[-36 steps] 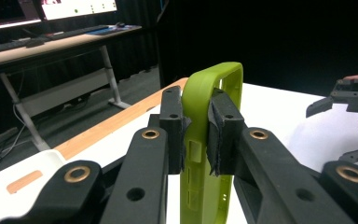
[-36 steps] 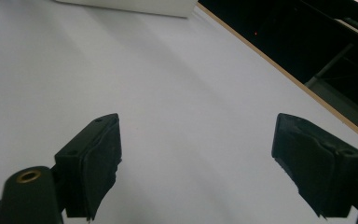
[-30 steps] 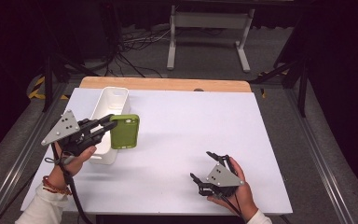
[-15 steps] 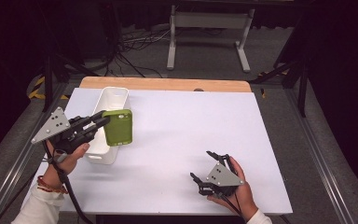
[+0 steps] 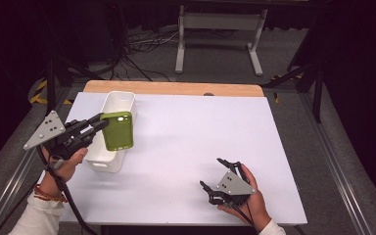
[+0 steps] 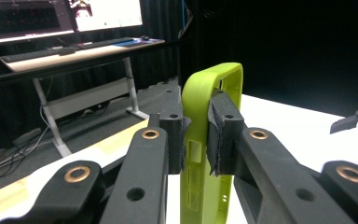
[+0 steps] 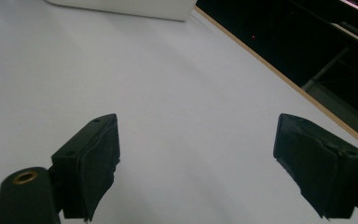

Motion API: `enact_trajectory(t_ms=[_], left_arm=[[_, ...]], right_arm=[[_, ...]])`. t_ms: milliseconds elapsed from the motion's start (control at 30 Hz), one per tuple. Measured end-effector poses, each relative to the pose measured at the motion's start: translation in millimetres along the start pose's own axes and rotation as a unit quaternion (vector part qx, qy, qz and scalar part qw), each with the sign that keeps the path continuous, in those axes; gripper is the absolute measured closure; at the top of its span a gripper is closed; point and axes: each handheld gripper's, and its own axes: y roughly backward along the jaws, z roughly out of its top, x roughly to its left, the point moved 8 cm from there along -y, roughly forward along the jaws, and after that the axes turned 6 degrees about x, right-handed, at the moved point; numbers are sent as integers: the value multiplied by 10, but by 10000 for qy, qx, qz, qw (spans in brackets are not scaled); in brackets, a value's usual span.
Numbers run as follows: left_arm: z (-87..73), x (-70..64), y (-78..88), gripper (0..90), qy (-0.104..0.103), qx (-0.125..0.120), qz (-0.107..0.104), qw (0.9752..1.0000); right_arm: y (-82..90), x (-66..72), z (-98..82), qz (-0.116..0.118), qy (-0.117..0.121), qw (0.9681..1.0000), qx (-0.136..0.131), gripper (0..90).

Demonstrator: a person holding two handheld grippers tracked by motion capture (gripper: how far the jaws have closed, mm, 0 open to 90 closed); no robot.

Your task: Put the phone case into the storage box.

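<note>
two grippers in play. left gripper (image 5: 99, 122) jaws clenched on edge of green phone case (image 5: 117, 130), held up in air over the long white bin (image 5: 120, 100) at table's (image 5: 186, 142) 9 o'clock side. grip is thin, just the rim btwn pads (image 6: 219, 130), so case could pivot or slip out w/ a quick swing, dropping beside the bin, not in it. right gripper (image 5: 220, 183) at 5 o'clock, jaws spread wide, nothing btwn them, resting low on table, well apart.
</note>
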Motion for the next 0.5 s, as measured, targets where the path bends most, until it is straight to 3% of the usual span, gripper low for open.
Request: enact_trajectory(t_ms=[500], left_arm=[[26, 221, 133, 787, 129, -150, 239, 9995]], right_arm=[[-10, -4, 7, -2, -21, 10000, -4, 155]])
